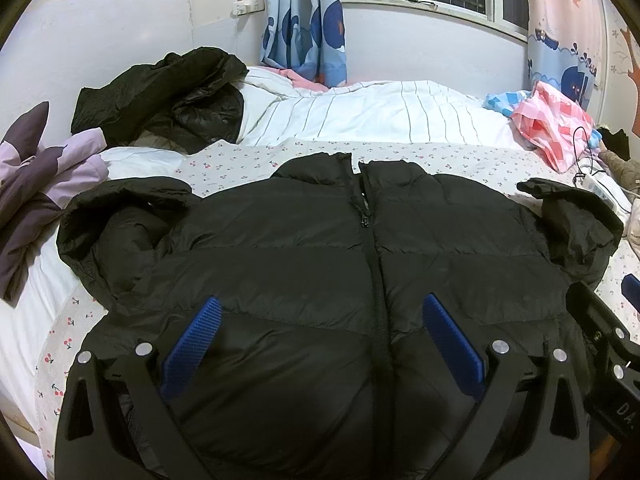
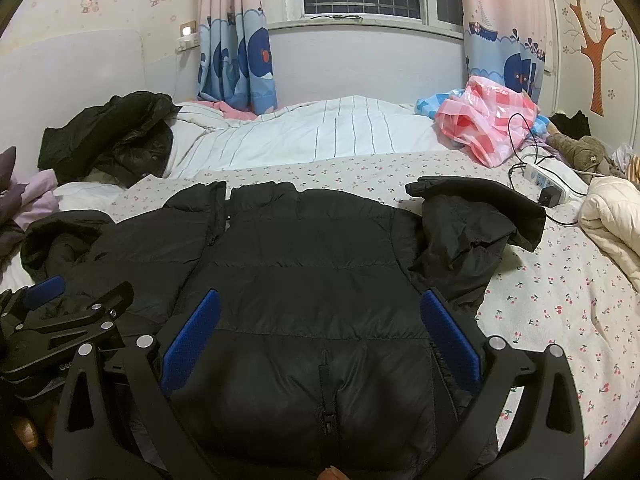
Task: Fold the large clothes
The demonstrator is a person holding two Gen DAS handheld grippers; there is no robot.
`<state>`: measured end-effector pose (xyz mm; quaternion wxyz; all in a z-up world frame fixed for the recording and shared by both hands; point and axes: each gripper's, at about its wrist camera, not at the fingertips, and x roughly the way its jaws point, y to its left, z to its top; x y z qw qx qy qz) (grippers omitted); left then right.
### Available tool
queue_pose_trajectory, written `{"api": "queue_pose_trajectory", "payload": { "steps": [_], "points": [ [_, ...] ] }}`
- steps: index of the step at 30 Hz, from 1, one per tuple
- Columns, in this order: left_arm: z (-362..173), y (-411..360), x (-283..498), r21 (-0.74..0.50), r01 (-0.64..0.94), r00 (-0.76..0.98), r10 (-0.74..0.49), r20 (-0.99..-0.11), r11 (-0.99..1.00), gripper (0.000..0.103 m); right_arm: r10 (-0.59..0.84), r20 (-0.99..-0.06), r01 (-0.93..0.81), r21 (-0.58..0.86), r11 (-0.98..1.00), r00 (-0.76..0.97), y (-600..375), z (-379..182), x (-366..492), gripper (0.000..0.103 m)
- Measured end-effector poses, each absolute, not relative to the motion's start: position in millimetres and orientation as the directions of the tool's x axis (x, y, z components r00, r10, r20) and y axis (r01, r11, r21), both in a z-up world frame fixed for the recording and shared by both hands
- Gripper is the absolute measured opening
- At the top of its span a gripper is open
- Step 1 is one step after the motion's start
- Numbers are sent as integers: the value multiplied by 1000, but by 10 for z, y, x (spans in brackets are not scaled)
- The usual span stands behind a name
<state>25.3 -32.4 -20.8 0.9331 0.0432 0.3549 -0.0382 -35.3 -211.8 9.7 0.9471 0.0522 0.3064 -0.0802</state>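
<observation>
A black puffer jacket (image 1: 304, 264) lies flat, front up and zipped, on the cherry-print bed sheet (image 1: 460, 160). Its sleeves are bunched at the left (image 1: 116, 232) and right (image 1: 572, 224). My left gripper (image 1: 320, 308) is open, its blue pads above the jacket's lower middle, straddling the zipper. My right gripper (image 2: 320, 300) is open above the jacket's (image 2: 320, 264) lower right part, near the pocket zip. Neither holds anything. Each gripper shows at the edge of the other's view.
A second black jacket (image 1: 168, 96) is heaped at the back left on a white striped quilt (image 1: 360, 116). Purple clothing (image 1: 36, 184) lies at the left. A pink plastic bag (image 2: 484, 120), a power strip with cables (image 2: 548, 180) and a cream quilt (image 2: 612, 216) are at the right.
</observation>
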Motion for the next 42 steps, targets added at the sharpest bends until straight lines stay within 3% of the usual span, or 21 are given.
{"api": "queue_pose_trajectory", "payload": {
  "steps": [25,34,37,42],
  "points": [
    [-203,-315,267,39,94,741,-43,-670,995,97,-159,-584,198,3,980,796,-2180,113,-344,96],
    [-159,-170,304,-31,77,724,-77,-685,997,97,-220,-568,274,9,962,793,-3320,449,-338,97],
    [-164,-146,289,-28,85,724,-81,-685,996,97,-273,-589,244,-130,961,761,-3728,506,-22,97],
    [-236,-71,379,-59,70,691,-91,-717,996,97,-364,-662,56,-438,897,655,-3899,331,974,96]
  ]
}}
